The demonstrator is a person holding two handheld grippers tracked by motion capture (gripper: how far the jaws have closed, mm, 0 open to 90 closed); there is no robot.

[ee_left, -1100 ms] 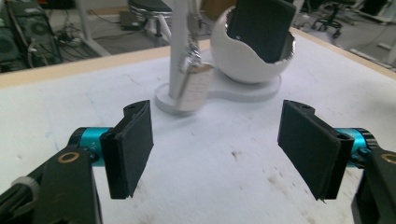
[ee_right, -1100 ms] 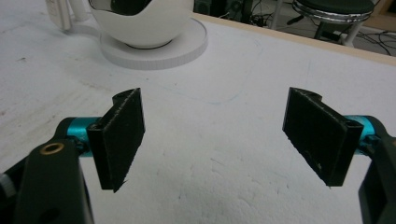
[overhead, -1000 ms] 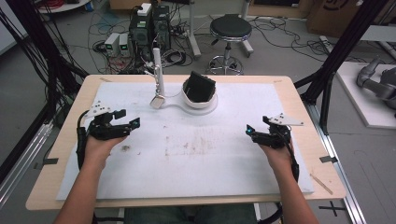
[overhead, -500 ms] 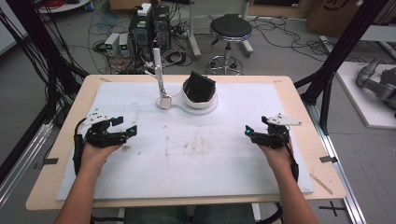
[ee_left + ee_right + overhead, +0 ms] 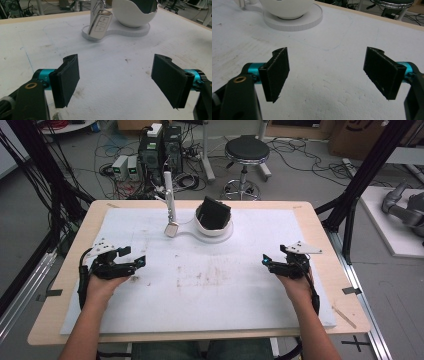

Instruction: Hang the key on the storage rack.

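A white bowl (image 5: 214, 226) stands on a white base (image 5: 188, 233) at the back middle of the table, with a dark black object (image 5: 216, 213) inside it. A silver car key fob (image 5: 171, 229) hangs from a white upright post (image 5: 168, 190) on the same base. My left gripper (image 5: 134, 257) hovers open over the left of the white mat, with nothing between its jaws. In the left gripper view the gripper (image 5: 116, 80) faces the key fob (image 5: 100, 24) and bowl (image 5: 133, 13) farther off. My right gripper (image 5: 273, 256) is open and empty at the right. In the right gripper view (image 5: 327, 75) the bowl (image 5: 287, 7) sits far left.
A stained white mat (image 5: 210, 285) covers most of the wooden table (image 5: 65, 270). Behind the table are a round stool (image 5: 247, 150), computer boxes and cables on the floor. Black frame posts (image 5: 360, 180) stand at both sides.
My left gripper has drawn back toward the near edge of the table, staying open. The right gripper has hardly moved.
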